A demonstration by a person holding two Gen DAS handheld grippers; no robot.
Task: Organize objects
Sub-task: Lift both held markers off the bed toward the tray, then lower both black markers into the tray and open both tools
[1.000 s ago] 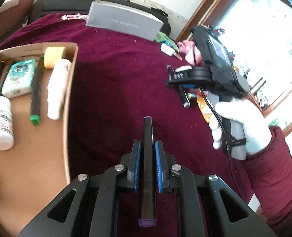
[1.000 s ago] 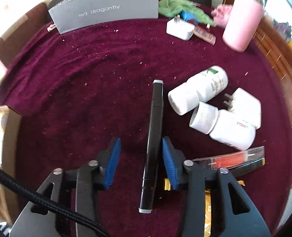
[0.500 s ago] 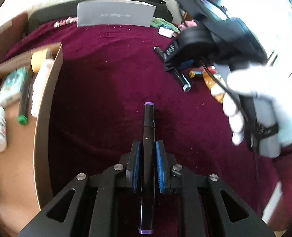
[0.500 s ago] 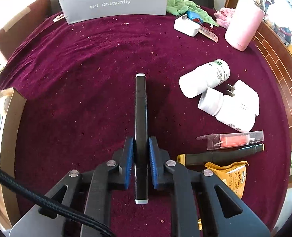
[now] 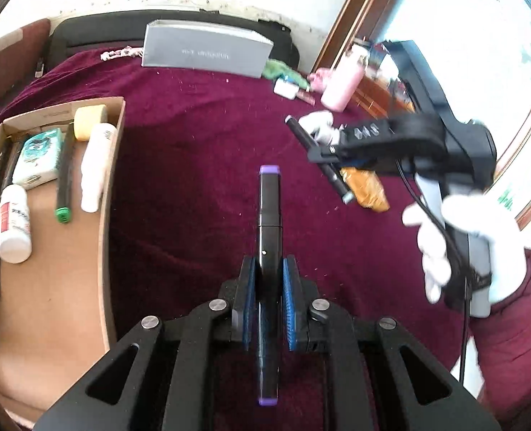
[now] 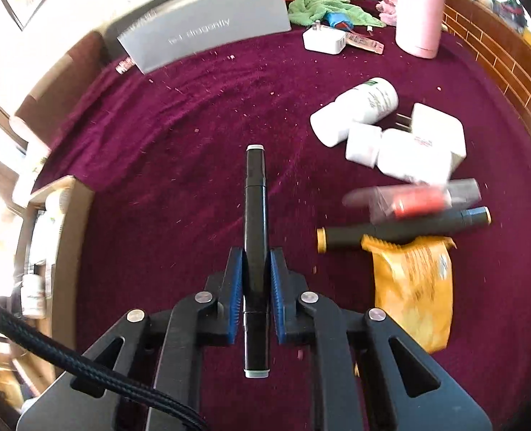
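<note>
My left gripper is shut on a black marker with purple caps, held above the maroon cloth. My right gripper is shut on a black marker with grey caps, lifted off the cloth; it also shows in the left wrist view at the right. A cardboard box at the left holds a green-capped marker, a white tube, a pill bottle, a wipes pack and a yellow roll.
On the cloth at the right lie two white bottles, a white charger, a clear case with a red item, a yellow-capped marker and an orange packet. A grey box, pink cup and green cloth stand behind.
My right gripper closed on the grey-capped marker and lifted it off the cloth. My left gripper kept hold of the purple-capped marker and shifted its aim.
</note>
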